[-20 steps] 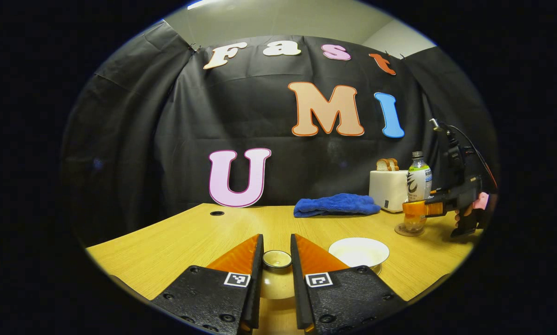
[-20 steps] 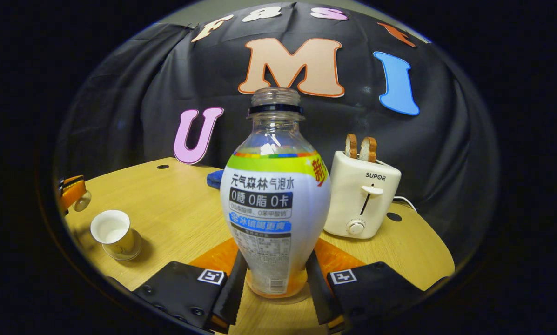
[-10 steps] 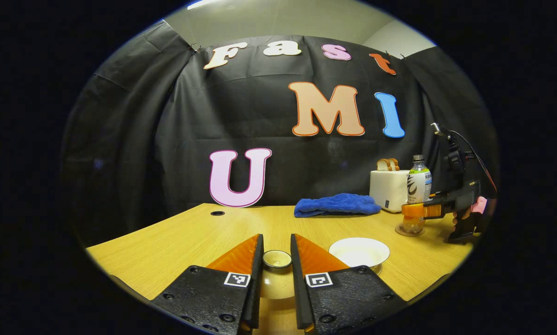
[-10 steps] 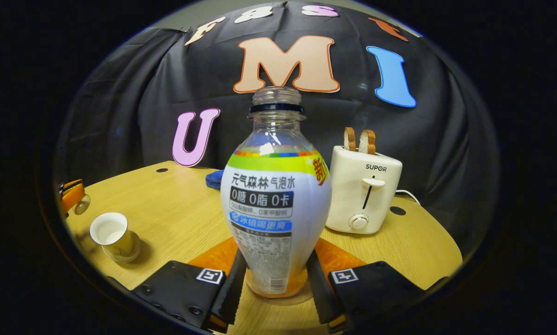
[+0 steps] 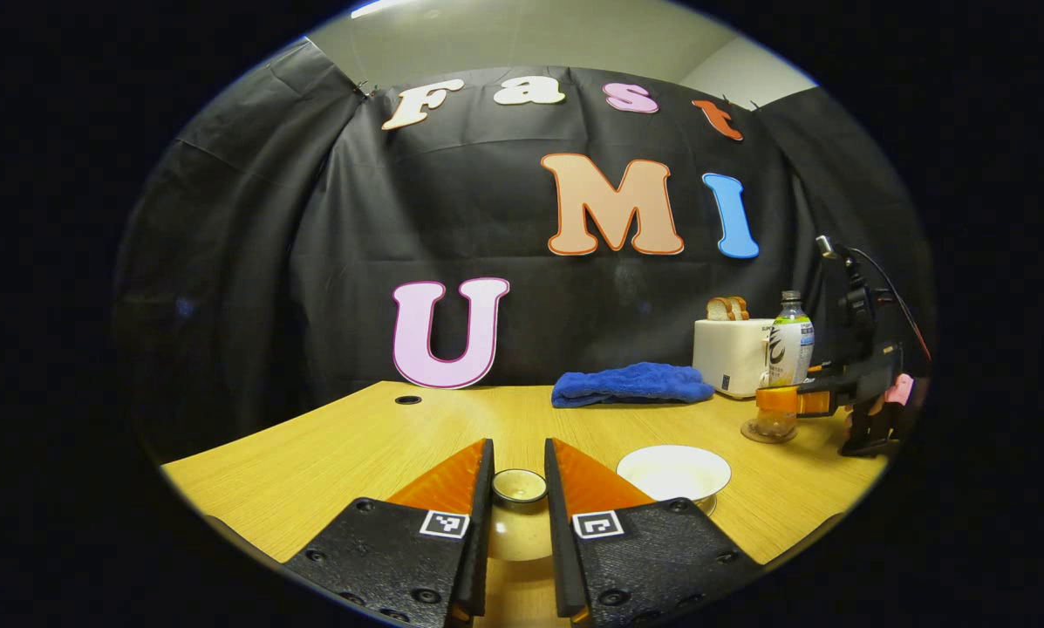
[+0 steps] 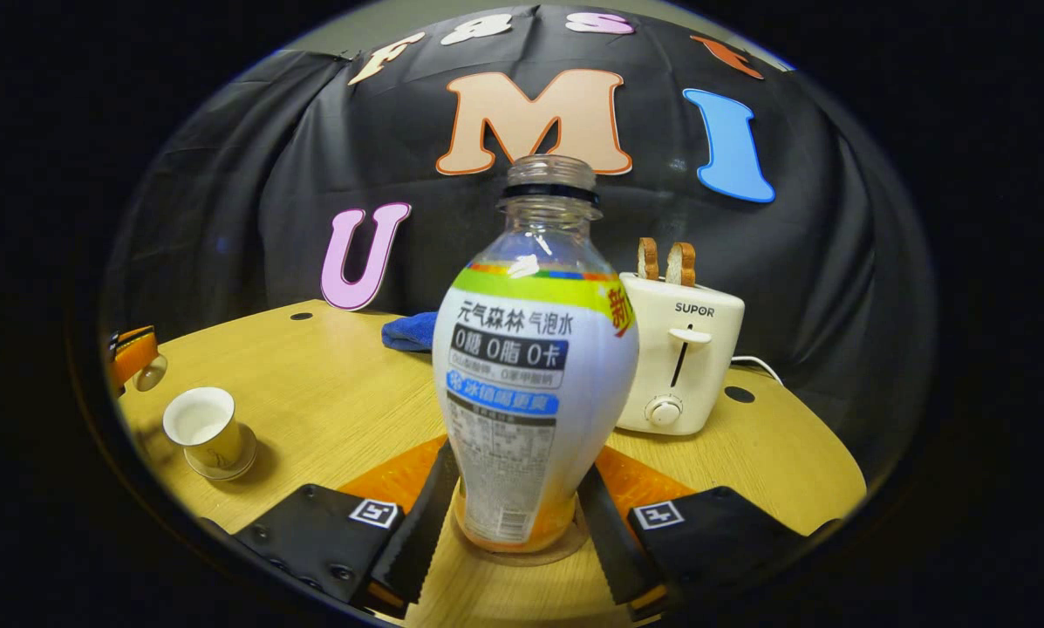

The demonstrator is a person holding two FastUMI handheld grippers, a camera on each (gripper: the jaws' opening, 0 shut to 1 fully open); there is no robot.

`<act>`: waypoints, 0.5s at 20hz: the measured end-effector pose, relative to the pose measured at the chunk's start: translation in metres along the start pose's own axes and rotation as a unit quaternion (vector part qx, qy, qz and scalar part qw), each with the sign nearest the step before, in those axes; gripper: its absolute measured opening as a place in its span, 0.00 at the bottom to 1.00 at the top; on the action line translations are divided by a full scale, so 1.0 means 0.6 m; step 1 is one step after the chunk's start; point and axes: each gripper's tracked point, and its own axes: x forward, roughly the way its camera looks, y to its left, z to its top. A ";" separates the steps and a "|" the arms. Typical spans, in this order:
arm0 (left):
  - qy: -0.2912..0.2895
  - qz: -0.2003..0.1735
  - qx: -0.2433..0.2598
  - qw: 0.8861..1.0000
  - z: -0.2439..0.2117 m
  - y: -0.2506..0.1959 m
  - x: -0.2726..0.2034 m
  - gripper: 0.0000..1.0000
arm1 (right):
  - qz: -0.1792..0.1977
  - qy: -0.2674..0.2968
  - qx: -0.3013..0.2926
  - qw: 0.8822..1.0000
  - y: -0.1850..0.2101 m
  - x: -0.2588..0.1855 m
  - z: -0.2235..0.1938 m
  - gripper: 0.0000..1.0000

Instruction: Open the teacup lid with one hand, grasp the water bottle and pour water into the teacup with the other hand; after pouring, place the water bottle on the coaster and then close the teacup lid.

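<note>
Clear plastic bottle [image 6: 535,366], uncapped, bulbous with a paper label, stands on a round coaster [image 6: 522,551] near the wood-grain desk's [image 6: 347,401] right edge. Right gripper [image 6: 511,532] fingers flank its base; contact unclear, can't tell the grip. Left gripper [image 5: 519,488] is level, clamped on the small glazed lid [image 5: 519,485]. Open teacup [image 6: 203,425] sits near the front edge.

I can't see most of the coaster [image 6: 522,553] under the water bottle [image 6: 535,384]. The bottle hides part of the blue towel [image 6: 410,332] and toaster [image 6: 683,362]. My left fingers [image 5: 452,488] cover the lid [image 5: 519,515] sides.
</note>
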 end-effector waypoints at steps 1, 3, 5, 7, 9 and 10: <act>0.000 0.000 0.000 1.000 -0.001 0.000 0.000 0.28 | 0.001 0.002 0.000 1.000 0.000 -0.001 -0.002 0.88; 0.000 0.000 0.000 1.000 0.000 0.000 0.001 0.28 | 0.005 -0.004 0.001 1.000 0.000 -0.005 0.000 0.92; 0.000 0.000 0.000 1.000 0.000 0.000 0.000 0.28 | 0.010 -0.006 0.000 1.000 0.004 -0.012 0.000 0.90; 0.001 0.000 0.000 1.000 -0.001 0.000 0.000 0.28 | 0.011 -0.011 0.001 1.000 0.005 -0.020 0.001 0.91; 0.000 0.000 0.000 1.000 0.000 0.000 -0.001 0.28 | 0.012 -0.016 0.006 1.000 0.006 -0.027 0.000 0.93; 0.001 0.000 0.000 1.000 0.000 0.000 0.000 0.28 | 0.011 -0.017 0.009 1.000 0.005 -0.032 0.000 0.88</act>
